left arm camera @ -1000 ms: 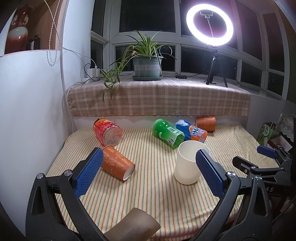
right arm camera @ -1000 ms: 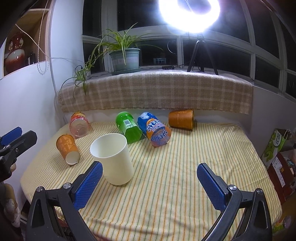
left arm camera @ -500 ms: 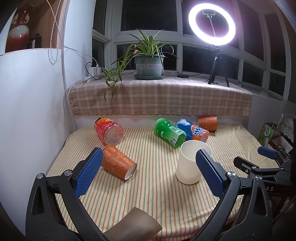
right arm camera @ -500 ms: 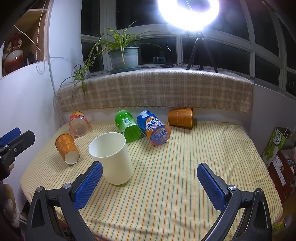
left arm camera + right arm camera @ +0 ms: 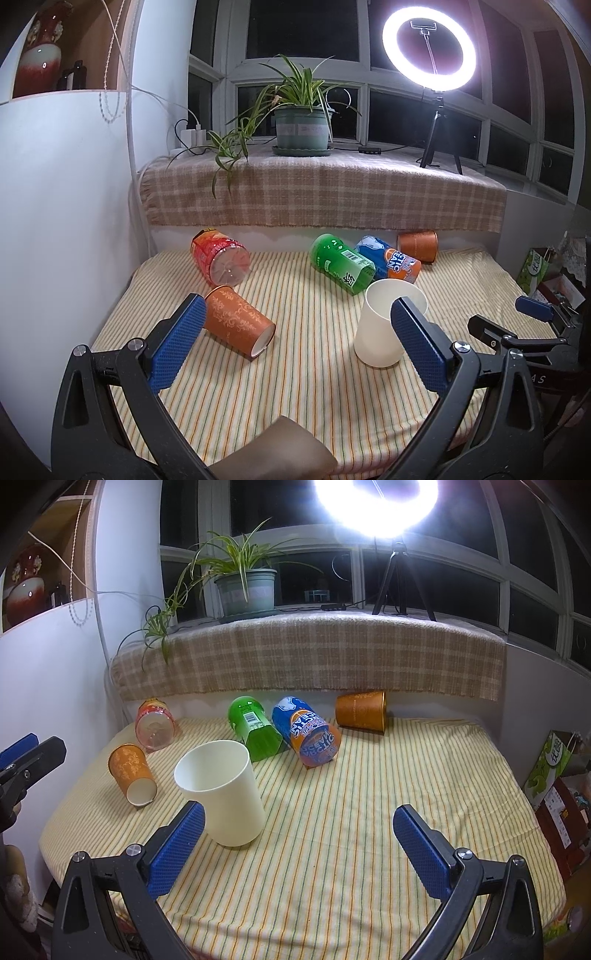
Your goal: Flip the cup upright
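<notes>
A white cup [image 5: 380, 325] stands upright on the striped cloth, also in the right wrist view [image 5: 225, 790]. An orange patterned cup [image 5: 238, 321] lies on its side at the left, seen again from the right wrist [image 5: 133, 773]. Another orange cup [image 5: 418, 245] lies on its side by the back wall [image 5: 362, 710]. My left gripper [image 5: 295, 347] is open and empty, above the near part of the table. My right gripper [image 5: 299, 845] is open and empty, just right of the white cup. A brown cup [image 5: 273, 454] lies at the near edge below the left gripper.
A red-labelled clear cup [image 5: 221, 256], a green cup [image 5: 341, 264] and a blue-orange Fanta cup [image 5: 391, 258] lie on their sides near the back. A checked cloth ledge [image 5: 325, 195] holds a potted plant [image 5: 301, 125] and a ring light [image 5: 428, 48]. Boxes [image 5: 554, 775] stand right of the table.
Both grippers have drifted slightly back and up; the view shifted a little. No cup has moved and both grippers stayed open.
</notes>
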`<action>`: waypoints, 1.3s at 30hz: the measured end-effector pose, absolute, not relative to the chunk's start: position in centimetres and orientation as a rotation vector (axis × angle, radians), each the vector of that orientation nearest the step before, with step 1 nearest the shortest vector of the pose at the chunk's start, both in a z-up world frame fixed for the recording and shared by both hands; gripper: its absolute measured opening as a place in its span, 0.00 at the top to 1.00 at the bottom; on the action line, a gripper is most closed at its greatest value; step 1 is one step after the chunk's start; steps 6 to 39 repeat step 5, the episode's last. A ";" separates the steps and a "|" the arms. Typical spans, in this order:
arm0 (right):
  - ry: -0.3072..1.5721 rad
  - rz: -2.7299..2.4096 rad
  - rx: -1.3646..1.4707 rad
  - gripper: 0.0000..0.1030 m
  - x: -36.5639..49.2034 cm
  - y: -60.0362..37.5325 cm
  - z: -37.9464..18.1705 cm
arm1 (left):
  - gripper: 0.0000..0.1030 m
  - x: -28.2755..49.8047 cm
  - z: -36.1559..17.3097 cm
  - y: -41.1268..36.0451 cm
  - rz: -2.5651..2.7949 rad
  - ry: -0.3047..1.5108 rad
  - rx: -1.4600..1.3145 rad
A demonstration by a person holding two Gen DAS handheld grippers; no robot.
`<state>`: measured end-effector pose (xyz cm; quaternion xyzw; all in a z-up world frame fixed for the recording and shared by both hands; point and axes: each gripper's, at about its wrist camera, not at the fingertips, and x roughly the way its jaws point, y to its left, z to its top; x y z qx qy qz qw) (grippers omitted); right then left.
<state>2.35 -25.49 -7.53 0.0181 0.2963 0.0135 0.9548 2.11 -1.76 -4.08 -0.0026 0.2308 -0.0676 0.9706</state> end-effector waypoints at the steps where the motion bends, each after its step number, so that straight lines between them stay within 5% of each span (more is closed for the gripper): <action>1: 0.603 0.027 0.036 0.00 2.4 -25.5 -7.6 | 0.01 2.1 -4.1 -1.8 -0.135 0.465 -0.006; 39: 0.611 0.027 0.038 0.00 2.6 -25.5 -7.8 | 0.01 2.1 -4.1 -1.7 -0.120 0.453 -0.009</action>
